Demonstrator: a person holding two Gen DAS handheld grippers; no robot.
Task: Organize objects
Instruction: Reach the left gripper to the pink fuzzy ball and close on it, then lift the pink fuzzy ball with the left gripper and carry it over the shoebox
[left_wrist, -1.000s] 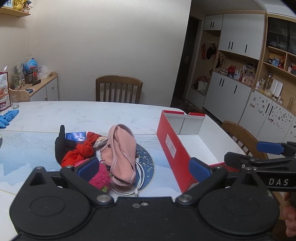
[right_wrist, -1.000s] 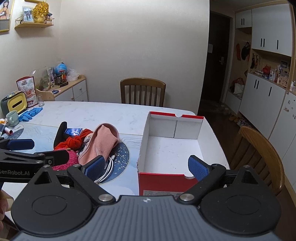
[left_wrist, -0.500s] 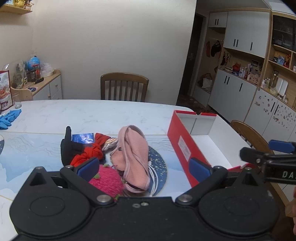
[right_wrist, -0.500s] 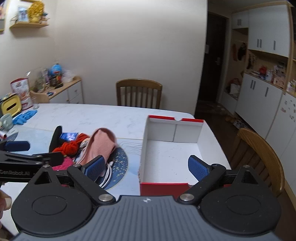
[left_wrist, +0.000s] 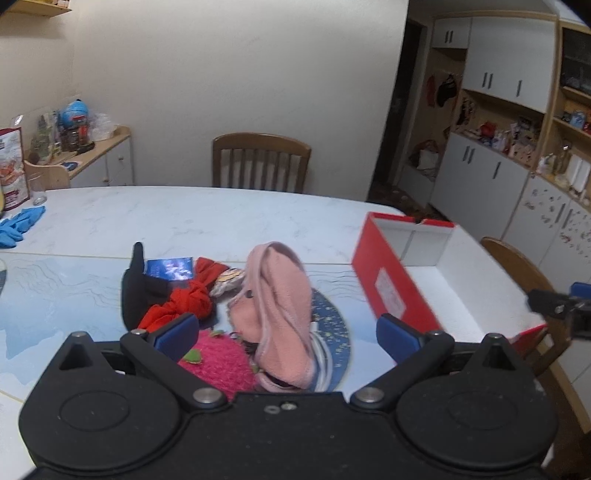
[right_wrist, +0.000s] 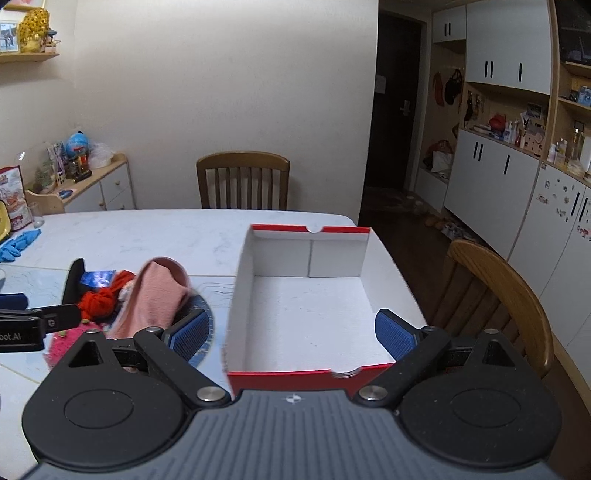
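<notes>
Both tongs spread w/ nothing in them: left gripper (left_wrist: 286, 330) hangs over the soft pile, right gripper (right_wrist: 291, 332) over the bare red shoebox (right_wrist: 295, 374). Pink knit hat (left_wrist: 277, 306) lies atop the heap just left of the box; looks light, floppy, non-slip, so pinch a thick fold near the top.

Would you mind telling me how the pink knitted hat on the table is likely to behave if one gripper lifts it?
The pink hat looks soft and folded over itself, so it will probably droop and unfold when lifted. It seems light for its bulk. It leans on the fuzzy magenta item and the red cloth lies close by, so neighbours may shift or drag along.
</notes>
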